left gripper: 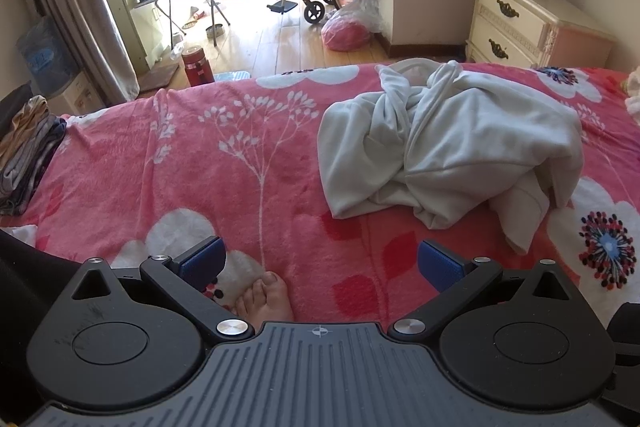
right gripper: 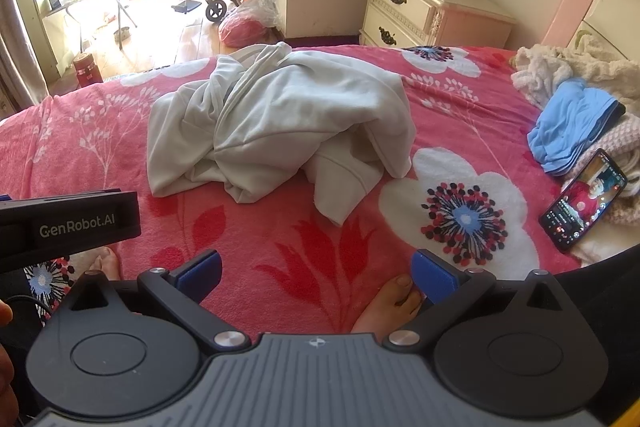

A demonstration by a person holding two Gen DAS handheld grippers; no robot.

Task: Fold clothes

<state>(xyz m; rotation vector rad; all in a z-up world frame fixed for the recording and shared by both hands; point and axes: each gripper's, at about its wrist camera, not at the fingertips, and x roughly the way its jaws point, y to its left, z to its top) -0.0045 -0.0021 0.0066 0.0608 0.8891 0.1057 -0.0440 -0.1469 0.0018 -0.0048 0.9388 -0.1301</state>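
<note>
Sweatshirt (left gripper: 448, 143) lies crumpled on the bed (left gripper: 200, 163). We hold left gripper (left gripper: 320, 263) and right gripper (right gripper: 316, 269) short of it, fingers spread wide, empty.

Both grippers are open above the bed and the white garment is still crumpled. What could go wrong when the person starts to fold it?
1. The white garment lies twisted in a heap, so a gripper may pinch several layers at once, or the pink floral blanket beneath.
2. The phone lies on the bed to the right; spreading the garment could sweep it.
3. Bare toes sit near the open right gripper; the open left gripper has toes nearby too.
</note>
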